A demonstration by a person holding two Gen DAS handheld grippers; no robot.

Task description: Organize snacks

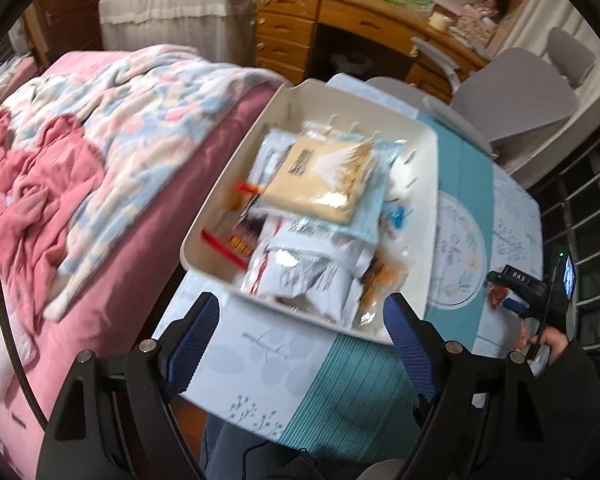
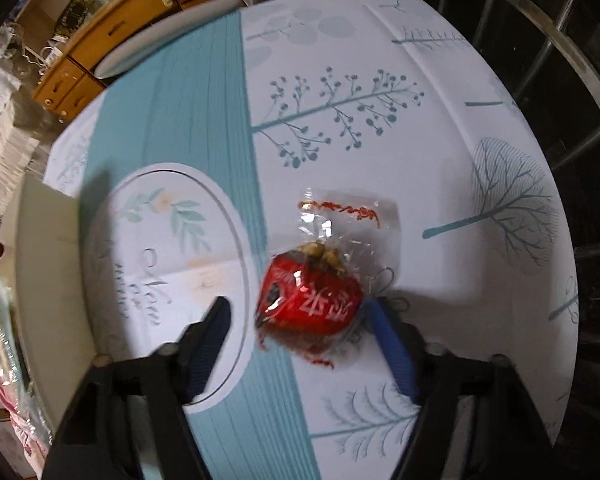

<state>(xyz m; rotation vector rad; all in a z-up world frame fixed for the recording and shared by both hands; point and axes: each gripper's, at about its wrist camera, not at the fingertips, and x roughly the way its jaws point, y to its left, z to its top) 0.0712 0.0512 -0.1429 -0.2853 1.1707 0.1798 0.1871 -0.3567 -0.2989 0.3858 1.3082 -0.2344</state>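
Observation:
A white bin full of snack packets stands on the table; a tan packet lies on top. My left gripper is open and empty, just in front of the bin's near rim. A red snack packet with a clear wrapper lies on the tablecloth. My right gripper is open around it, fingers on either side, the right finger close to the packet. The right gripper also shows at the table's right in the left wrist view. The bin's wall shows at left in the right wrist view.
The table carries a white and teal patterned cloth. A bed with pink and pastel blankets lies left of the table. Grey chairs and a wooden desk stand behind. Metal bars run along the right.

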